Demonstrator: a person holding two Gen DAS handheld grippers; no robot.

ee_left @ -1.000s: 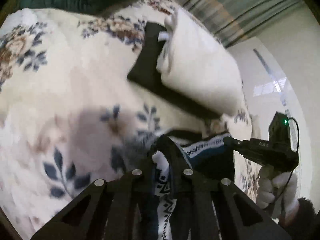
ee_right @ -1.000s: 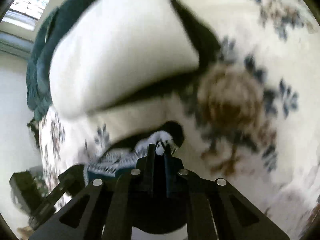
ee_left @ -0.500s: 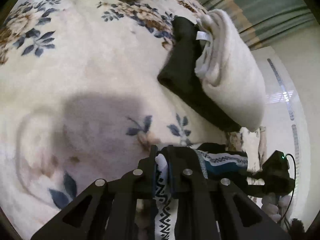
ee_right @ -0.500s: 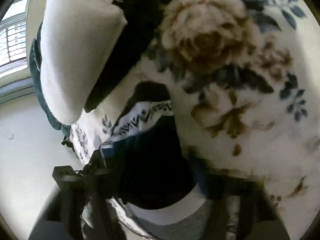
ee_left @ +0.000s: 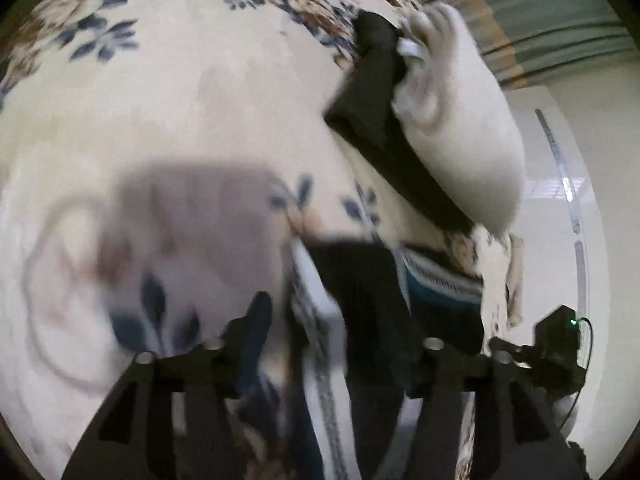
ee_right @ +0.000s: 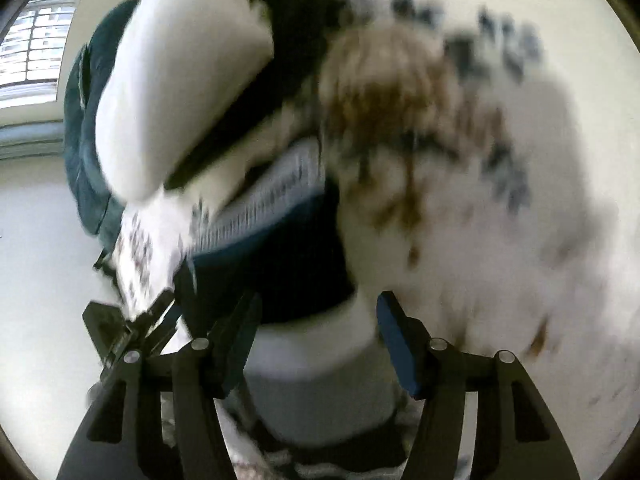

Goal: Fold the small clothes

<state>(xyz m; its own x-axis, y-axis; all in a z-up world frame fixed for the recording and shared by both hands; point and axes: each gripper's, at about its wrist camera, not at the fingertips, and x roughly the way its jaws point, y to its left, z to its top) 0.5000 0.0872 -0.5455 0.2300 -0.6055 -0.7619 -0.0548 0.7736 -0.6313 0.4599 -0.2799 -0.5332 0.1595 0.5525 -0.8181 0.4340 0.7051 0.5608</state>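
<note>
A small garment, dark navy and teal with white patterned bands [ee_left: 372,300], lies on the floral blanket [ee_left: 180,120]. It shows in the right wrist view [ee_right: 280,248] too, with a grey-white part near the fingers. My left gripper [ee_left: 332,328] is open, its fingers either side of the garment. My right gripper [ee_right: 318,320] is open just above the garment. It shows at the lower right of the left wrist view [ee_left: 552,352]. Both views are motion-blurred.
A stack of folded clothes, a cream piece [ee_left: 460,128] on a black one [ee_left: 380,120], lies beyond the garment; it shows in the right wrist view [ee_right: 180,80] too. A dark green cloth [ee_right: 80,140] lies behind it. The blanket's edge and pale floor [ee_left: 568,208] are at right.
Both grippers have opened and let go of the garment, which now lies on the blanket. Both have drawn back a little from it.
</note>
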